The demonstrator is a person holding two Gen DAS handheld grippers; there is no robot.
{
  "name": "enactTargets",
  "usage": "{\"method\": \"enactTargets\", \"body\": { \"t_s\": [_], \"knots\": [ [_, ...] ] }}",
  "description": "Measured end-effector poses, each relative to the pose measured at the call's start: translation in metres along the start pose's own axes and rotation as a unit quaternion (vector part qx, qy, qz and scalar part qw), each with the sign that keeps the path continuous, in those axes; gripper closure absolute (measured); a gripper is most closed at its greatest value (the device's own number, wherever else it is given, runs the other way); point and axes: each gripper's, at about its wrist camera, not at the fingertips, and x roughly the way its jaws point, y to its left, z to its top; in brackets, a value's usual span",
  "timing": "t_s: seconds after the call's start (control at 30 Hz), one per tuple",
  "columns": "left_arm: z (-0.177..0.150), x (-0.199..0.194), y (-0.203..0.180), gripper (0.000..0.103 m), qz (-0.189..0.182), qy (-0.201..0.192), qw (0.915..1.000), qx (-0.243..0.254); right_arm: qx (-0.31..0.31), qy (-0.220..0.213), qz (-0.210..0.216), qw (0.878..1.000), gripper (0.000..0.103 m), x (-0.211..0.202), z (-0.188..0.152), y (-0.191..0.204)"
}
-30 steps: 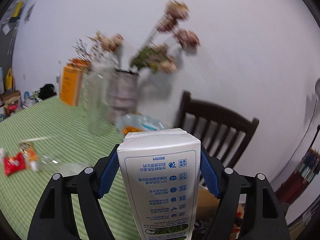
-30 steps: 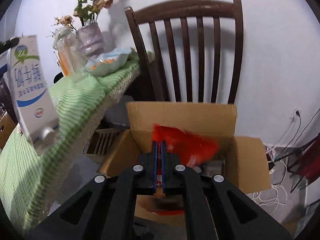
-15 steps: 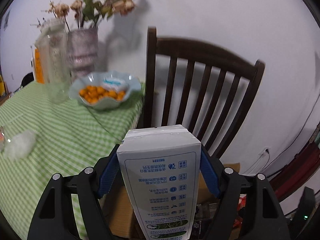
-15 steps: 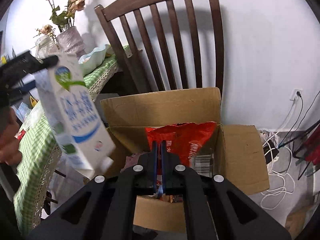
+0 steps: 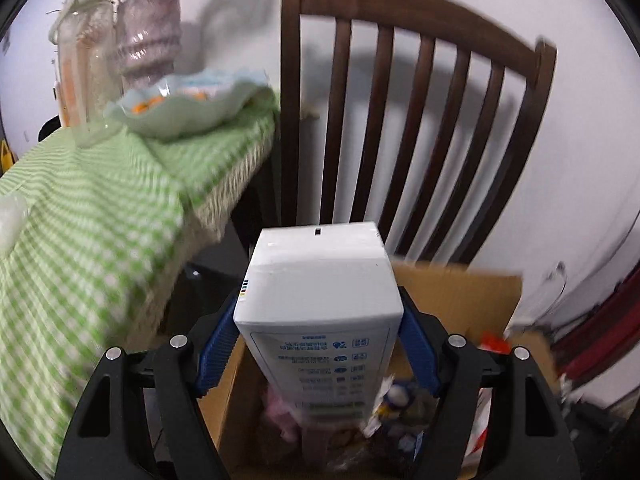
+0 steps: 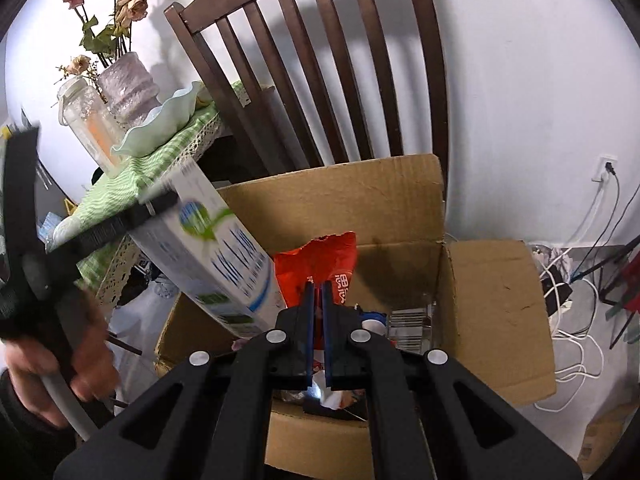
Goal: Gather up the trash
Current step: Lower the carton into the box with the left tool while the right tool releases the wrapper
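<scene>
A white milk carton (image 5: 320,320) is clamped between the blue pads of my left gripper (image 5: 320,300). It hangs tilted above the open cardboard box (image 5: 460,292) on the floor. In the right wrist view the carton (image 6: 212,248) slants over the box's (image 6: 340,200) left side, with a hand (image 6: 80,360) on the left gripper's handle. My right gripper (image 6: 316,286) is shut, and a crinkled red snack bag (image 6: 320,256) rises from its fingertips inside the box. Wrappers and other trash lie on the box floor.
A dark wooden chair (image 5: 400,120) stands right behind the box. The table with the green checked cloth (image 5: 80,220) is at the left, carrying a pale bowl (image 5: 188,108), a jar and a vase. White cables (image 6: 580,340) trail on the floor to the right.
My left gripper has come down from above the table to over the box, carton still held. The right gripper has sunk closer to the box with the red bag.
</scene>
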Motion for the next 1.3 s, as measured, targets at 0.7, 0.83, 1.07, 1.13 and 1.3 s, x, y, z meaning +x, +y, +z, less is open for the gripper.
{"method": "enactTargets", "body": {
  "t_s": [0.7,0.83,1.07,1.13,1.3],
  "knots": [
    [-0.012,-0.012,0.014,0.032,-0.073,0.113,0.9908,-0.019,-0.017,-0.012,0.029,0.999,0.099,0.004,0.016,0.025],
    [-0.029,0.010,0.018,0.032,-0.061,0.135,0.9887,-0.024,-0.018,-0.016,0.031,0.999,0.099,0.003,0.017,0.028],
    [-0.036,0.019,0.028,0.032,-0.073,0.159,0.9839,-0.038,-0.026,-0.020,0.036,0.999,0.099,0.003,0.023,0.036],
    [-0.034,0.016,0.027,0.031,-0.076,0.155,0.9847,-0.027,-0.028,-0.017,0.039,0.999,0.099,0.007,0.025,0.039],
    [-0.032,0.008,0.027,0.030,-0.063,0.145,0.9874,-0.010,-0.022,-0.002,0.045,0.999,0.099,0.024,0.027,0.041]
  ]
}}
